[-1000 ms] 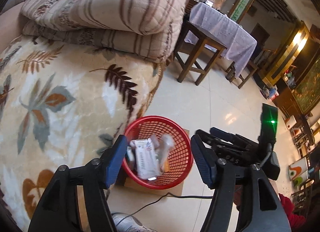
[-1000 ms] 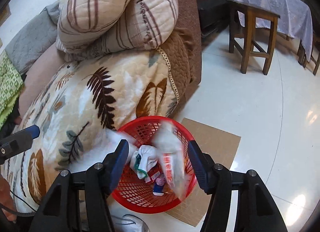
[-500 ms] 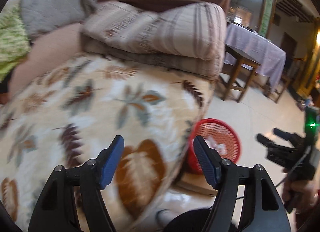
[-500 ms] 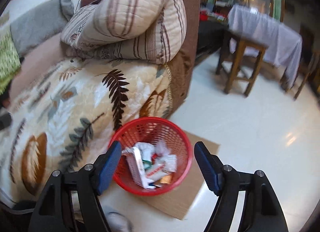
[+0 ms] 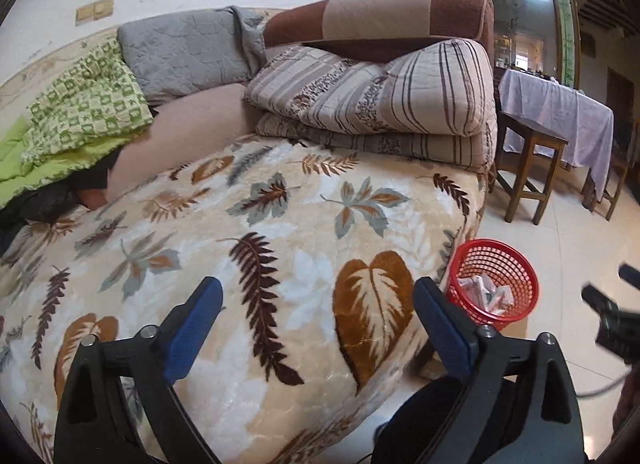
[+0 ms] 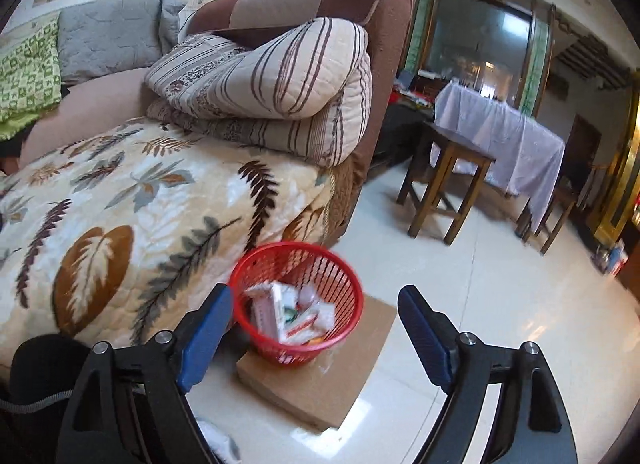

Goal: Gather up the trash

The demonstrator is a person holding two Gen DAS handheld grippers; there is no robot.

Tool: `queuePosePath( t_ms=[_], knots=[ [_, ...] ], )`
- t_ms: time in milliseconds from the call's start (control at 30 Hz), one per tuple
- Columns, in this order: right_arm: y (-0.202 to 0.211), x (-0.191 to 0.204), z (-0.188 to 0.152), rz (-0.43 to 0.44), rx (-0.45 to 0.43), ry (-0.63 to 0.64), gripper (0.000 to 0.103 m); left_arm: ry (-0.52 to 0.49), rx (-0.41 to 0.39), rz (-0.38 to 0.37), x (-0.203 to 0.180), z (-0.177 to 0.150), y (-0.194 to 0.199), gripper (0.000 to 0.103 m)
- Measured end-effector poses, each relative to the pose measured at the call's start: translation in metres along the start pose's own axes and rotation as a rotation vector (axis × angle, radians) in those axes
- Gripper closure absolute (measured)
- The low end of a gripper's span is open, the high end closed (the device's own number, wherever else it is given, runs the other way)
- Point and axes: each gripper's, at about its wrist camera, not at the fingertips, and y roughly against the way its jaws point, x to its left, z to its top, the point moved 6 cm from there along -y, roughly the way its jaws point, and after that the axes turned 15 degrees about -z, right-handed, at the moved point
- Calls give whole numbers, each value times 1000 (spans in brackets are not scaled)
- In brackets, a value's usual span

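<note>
1. Red basket (image 6: 298,300) upright, mouth up, on cardboard (image 6: 320,376) on floor beside bed (image 5: 260,248); trash (image 6: 290,314) inside.
2. Left tool (image 5: 318,328) spread, empty, over bed; right tool (image 6: 316,334) spread, empty, near basket.

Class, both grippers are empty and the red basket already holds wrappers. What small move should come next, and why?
Probably sweep the left gripper across the leaf-print blanket to look for leftover trash. Both grippers are open and empty, the right gripper hangs above the red basket, and no loose trash shows on the blanket.
</note>
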Motion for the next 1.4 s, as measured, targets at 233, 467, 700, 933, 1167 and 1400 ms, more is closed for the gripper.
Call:
queuePosePath(
  t_ms=[233, 467, 700, 933, 1167, 1400],
  knots=[
    [-1, 1, -19, 4, 44, 11, 15, 16, 3, -31, -3, -4, -3, 7],
    [-3, 8, -19, 12, 41, 21, 15, -7, 27, 3, -2, -8, -9, 7],
    [-5, 15, -20, 20, 44, 31, 15, -27, 48, 92, 6, -7, -14, 7],
    [-6, 17, -21, 12, 42, 33, 15, -42, 49, 113, 6, -6, -14, 7],
    [-6, 17, -21, 13, 42, 32, 15, -33, 47, 118, 8, -5, -13, 7],
    [-6, 19, -21, 13, 38, 34, 15, 0, 51, 128, 16, -6, -14, 7]
  ],
)
